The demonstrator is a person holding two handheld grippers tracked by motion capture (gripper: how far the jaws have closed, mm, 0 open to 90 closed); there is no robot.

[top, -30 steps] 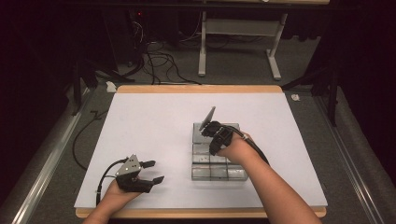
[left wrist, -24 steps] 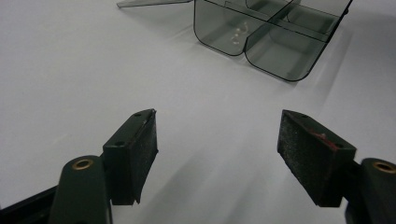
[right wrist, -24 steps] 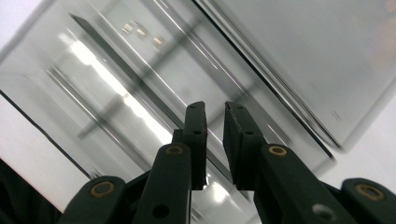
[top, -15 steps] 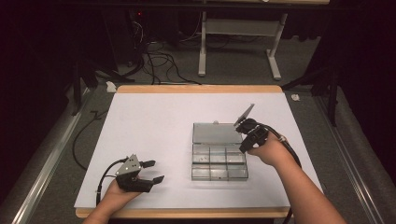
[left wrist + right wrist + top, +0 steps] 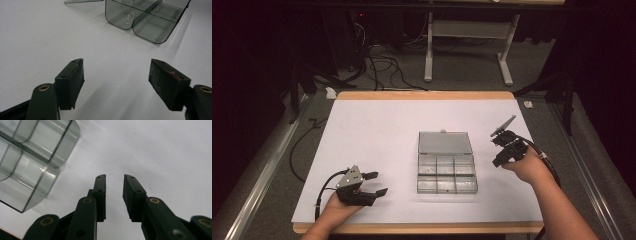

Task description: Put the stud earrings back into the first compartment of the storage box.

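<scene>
A clear plastic compartment box [image 5: 446,172] lies open mid-table, its lid [image 5: 445,142] flat behind it. Near the front left, my left gripper [image 5: 379,183] rests on the table and points toward the box. Its jaws stand wide open with nothing between them [image 5: 116,67], and the box [image 5: 147,27] is ahead of them. A few small pale bits lie in one compartment. My right gripper [image 5: 496,152] hovers just right of the box. Its jaws [image 5: 114,178] have just been opening to a narrow gap over bare white surface, holding nothing. The box's corner [image 5: 32,162] is at its left.
White paper covers the table top [image 5: 377,130], which has a wooden rim. Cables [image 5: 377,65] and a table frame lie on the floor beyond the far edge. A metal rail [image 5: 257,185] runs along the left side.
My right hand has moved from over the box out to its right side, and its jaws have spread a little. The left hand has stayed put.
</scene>
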